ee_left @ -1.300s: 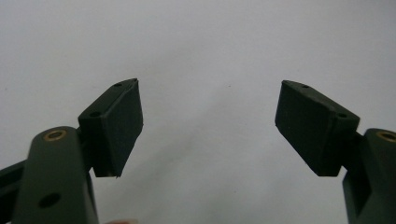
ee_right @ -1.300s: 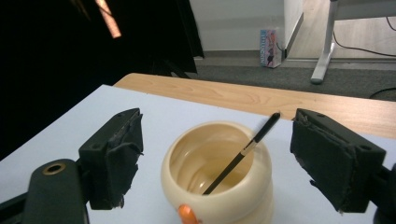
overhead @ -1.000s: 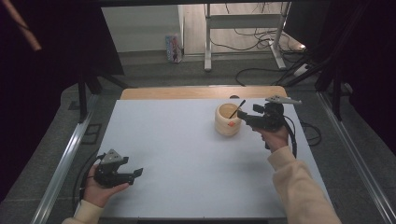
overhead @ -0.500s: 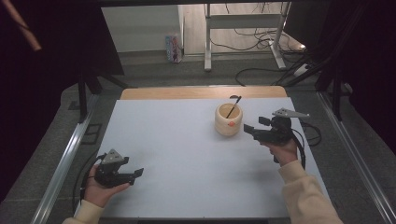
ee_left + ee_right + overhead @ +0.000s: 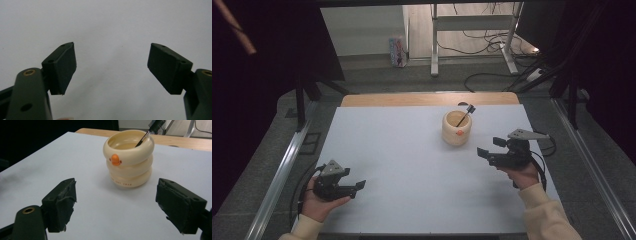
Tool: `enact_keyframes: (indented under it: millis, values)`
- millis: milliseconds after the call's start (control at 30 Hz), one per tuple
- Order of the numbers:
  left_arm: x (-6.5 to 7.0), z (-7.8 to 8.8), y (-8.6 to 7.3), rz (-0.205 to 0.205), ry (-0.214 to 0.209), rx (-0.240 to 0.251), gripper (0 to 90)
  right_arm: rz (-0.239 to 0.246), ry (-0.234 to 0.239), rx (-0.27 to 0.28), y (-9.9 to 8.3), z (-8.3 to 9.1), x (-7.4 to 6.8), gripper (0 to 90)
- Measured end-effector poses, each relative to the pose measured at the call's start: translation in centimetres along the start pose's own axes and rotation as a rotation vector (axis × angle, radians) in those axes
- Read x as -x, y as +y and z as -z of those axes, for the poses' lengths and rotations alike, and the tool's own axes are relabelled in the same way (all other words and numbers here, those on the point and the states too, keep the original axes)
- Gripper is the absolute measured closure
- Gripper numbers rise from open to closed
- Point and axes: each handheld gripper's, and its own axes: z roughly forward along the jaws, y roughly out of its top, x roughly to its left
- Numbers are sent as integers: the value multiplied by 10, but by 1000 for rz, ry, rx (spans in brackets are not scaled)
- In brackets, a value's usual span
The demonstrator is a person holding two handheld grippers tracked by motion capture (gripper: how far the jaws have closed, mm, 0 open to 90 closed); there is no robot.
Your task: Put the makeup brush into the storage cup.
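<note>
A cream ringed pot (image 5: pixel 457 128) (image 5: pixel 129 158) with a small orange beak stands upright on the white table (image 5: pixel 412 165), right of centre. A dark-handled tool (image 5: pixel 466 114) (image 5: pixel 150 132) leans inside it, its top sticking out over the far rim. My right gripper (image 5: pixel 491 146) (image 5: pixel 116 205) is open and empty, a short way right of and nearer than the pot, jaws pointing toward it. At the front left my left gripper (image 5: pixel 356 188) (image 5: pixel 112 68) rests low over bare table, open with nothing between its pads.
A wooden strip (image 5: pixel 427 99) runs along the table's far edge. Metal rails (image 5: pixel 279 175) flank both sides. Cables (image 5: pixel 492 37) and a desk frame lie on the floor beyond. The gripper's cable (image 5: pixel 546 150) trails near the right edge.
My right gripper has drawn back from beside the pot toward the near right, leaving the tool standing in the pot. The left gripper has not moved.
</note>
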Motion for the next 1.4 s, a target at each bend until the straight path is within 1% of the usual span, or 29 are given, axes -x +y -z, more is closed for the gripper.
enact_keyframes:
  millis: [300, 600, 867, 1033, 1233, 1400]
  values:
    - [-1, 0, 0, 1, 0, 0, 241, 4, 0, -42, -19, 14, -2, 163]
    - [-2, -1, -1, 4, 0, -4, 241, 48, -43, -113, -43, 29, -3, 162]
    - [-2, -1, -1, 1, 2, -6, 241, 53, -68, -140, -61, 43, -4, 162]
    - [-2, -1, -1, 3, 3, -5, 241, 54, -72, -145, -65, 45, -4, 162]
    - [-2, -1, -1, 1, 3, -6, 241, 78, -78, -159, -66, 42, -6, 163]
    - [-1, -1, -1, 0, 3, -6, 241, 72, -82, -156, -66, 42, -5, 163]
